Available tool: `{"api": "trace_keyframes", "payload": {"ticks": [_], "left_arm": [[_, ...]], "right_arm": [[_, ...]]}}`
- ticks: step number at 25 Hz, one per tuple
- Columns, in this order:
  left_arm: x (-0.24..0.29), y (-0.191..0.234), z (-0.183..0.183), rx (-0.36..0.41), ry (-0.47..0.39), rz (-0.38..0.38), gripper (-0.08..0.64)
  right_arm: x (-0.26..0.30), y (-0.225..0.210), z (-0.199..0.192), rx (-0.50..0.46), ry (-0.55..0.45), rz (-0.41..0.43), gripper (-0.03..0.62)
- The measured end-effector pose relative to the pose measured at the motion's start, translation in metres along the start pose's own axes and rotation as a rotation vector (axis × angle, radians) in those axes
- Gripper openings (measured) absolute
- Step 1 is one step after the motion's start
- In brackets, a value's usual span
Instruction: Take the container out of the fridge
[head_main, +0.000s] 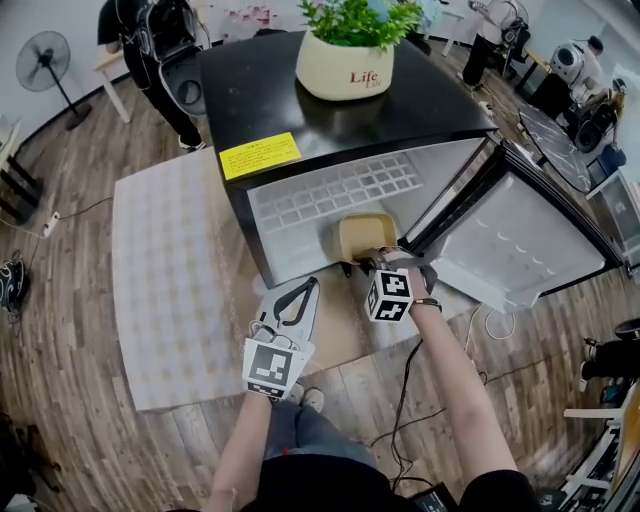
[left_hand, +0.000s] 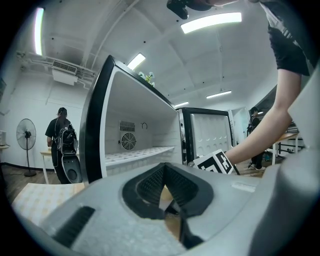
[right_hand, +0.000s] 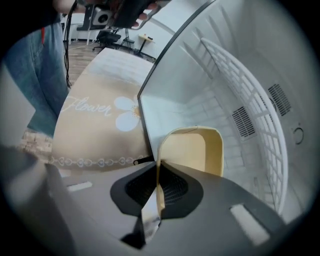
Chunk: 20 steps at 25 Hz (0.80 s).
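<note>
A tan, open-topped container (head_main: 366, 238) sits at the front of the white inside of a black mini fridge (head_main: 300, 100), whose door (head_main: 520, 240) hangs open to the right. My right gripper (head_main: 385, 270) reaches into the fridge opening and is shut on the container's near wall. In the right gripper view the thin rim of the container (right_hand: 192, 150) is pinched between the pads of the right gripper (right_hand: 159, 176). My left gripper (head_main: 290, 305) hangs below the fridge front, shut and holding nothing. In the left gripper view the left gripper (left_hand: 164, 172) faces the open fridge.
A potted plant (head_main: 345, 62) and a yellow sticker (head_main: 259, 155) are on top of the fridge. A white wire shelf (right_hand: 245, 90) spans the inside. A pale mat (head_main: 170, 270) lies on the wood floor to the left. A person (head_main: 150, 50) and a fan (head_main: 45, 62) stand behind.
</note>
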<state>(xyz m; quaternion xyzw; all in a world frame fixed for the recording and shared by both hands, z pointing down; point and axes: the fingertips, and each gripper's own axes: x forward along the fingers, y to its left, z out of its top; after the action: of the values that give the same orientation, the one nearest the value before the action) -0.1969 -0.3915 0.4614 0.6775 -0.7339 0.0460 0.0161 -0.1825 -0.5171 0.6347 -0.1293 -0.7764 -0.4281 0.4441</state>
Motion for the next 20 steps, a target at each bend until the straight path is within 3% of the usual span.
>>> {"api": "trace_keyframes", "payload": {"ticks": [9, 16, 20], "left_arm": [[-0.009, -0.006, 0.011, 0.011, -0.029, -0.025, 0.005], [-0.015, -0.012, 0.025, 0.017, -0.06, -0.036, 0.005], [-0.015, -0.019, 0.034, 0.02, -0.08, -0.051, 0.005]], "right_arm": [[-0.074, -0.004, 0.04, 0.343, -0.251, -0.181, 0.018], [-0.149, -0.019, 0.052, 0.675, -0.515, -0.345, 0.018], [-0.185, -0.022, 0.053, 0.798, -0.618, -0.426, 0.017]]}}
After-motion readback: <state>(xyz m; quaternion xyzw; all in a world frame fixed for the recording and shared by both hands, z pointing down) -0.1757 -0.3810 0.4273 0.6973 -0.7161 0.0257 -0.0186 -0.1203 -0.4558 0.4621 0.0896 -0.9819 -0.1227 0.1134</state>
